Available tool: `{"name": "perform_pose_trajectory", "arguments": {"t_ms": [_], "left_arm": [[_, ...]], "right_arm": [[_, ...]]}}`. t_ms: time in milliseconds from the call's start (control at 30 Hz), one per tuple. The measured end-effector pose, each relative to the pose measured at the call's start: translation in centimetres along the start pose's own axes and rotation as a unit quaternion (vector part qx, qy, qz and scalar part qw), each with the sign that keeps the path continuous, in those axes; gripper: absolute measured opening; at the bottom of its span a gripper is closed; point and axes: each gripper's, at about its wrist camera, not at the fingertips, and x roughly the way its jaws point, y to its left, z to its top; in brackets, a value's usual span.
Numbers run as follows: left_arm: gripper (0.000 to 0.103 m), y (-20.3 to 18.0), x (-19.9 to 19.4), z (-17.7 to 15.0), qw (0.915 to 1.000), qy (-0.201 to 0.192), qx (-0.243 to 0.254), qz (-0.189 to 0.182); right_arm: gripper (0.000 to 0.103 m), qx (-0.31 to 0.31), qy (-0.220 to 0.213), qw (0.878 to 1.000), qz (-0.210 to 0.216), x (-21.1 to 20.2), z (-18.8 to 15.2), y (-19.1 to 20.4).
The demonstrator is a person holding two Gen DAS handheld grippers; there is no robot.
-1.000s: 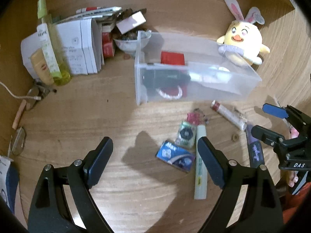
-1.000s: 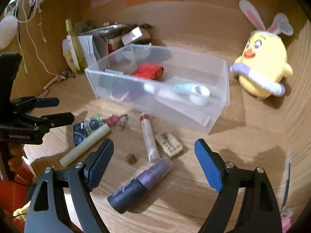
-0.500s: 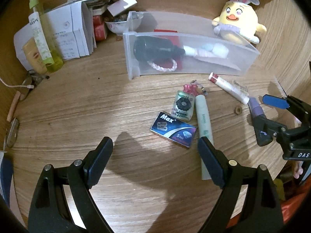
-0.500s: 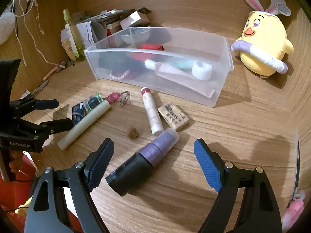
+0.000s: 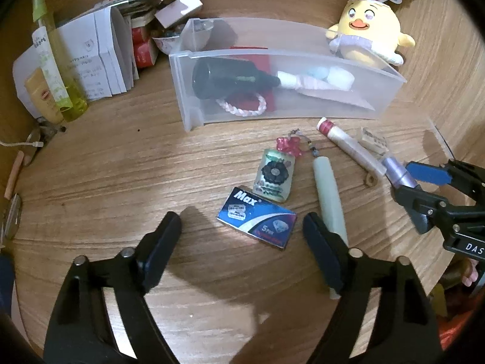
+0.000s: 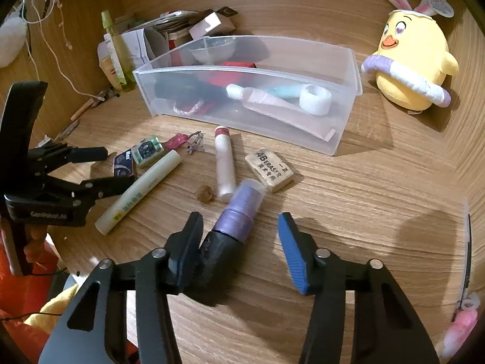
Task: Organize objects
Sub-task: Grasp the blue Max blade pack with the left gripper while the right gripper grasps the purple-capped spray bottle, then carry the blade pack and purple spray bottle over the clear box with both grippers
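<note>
The right claw (image 6: 239, 248) has just been closing around the purple-and-black bottle (image 6: 235, 224) lying on the wooden tabletop (image 6: 348, 212); its left pad touches the bottle's dark end, while the blue right pad stands clear of it, so the bottle is between the jaws but not yet pinched. The left claw (image 5: 242, 242) has also just been narrowing a little, yet its jaws are still wide and hold nothing; it hangs over the blue Max packet (image 5: 257, 220), with the pale green tube (image 5: 329, 200) lying just by its right finger.

Just beyond the packet lies a small green-labelled sachet (image 5: 274, 176) with a pink charm (image 5: 288, 145) at its far end. Farther right, a white tube with a red cap (image 6: 224, 163) lies beside a 4B eraser (image 6: 269, 170), and a small brown lump (image 6: 204, 194) sits near the tube's near end.

Behind these stands the clear plastic bin (image 6: 348, 60), holding a dark bottle (image 5: 224, 77), a pink tube (image 6: 272, 106), a white roll (image 6: 315, 98) and something red. To its right sits a yellow chick plush (image 6: 415, 57) with bunny ears; to its left, a yellow-green spray bottle (image 5: 57, 69), folded papers (image 5: 100, 54) and small boxes are heaped
</note>
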Motion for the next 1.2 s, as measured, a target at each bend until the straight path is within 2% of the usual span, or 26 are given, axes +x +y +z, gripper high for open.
{"name": "perform_pose_trajectory", "arguments": {"t_ms": [133, 200, 300, 633, 1200], "left_arm": [[0.067, 0.2, -0.1, 0.1, 1.0000, -0.008, -0.005, -0.001], [0.057, 0.4, -0.3, 0.0, 0.9999, -0.014, -0.007, -0.001], [0.050, 0.6, -0.4, -0.1, 0.9998, -0.018, -0.011, -0.004], [0.049, 1.5, -1.4, -0.2, 0.9985, -0.028, -0.045, -0.011], [0.049, 1.2, -5.8, 3.0, 0.9914, -0.110, -0.066, -0.027]], "right_arm": [[0.031, -0.005, 0.004, 1.000, -0.009, 0.1, -0.3, -0.2], [0.027, -0.002, 0.005, 1.000, -0.013, 0.0, -0.4, -0.5], [0.024, 0.007, 0.001, 1.000, -0.009, 0.0, -0.4, -1.1], [0.023, 0.017, -0.018, 1.000, -0.003, -0.7, -0.1, -1.2], [0.023, 0.018, -0.096, 0.995, 0.005, -5.1, 2.6, -1.1]]}}
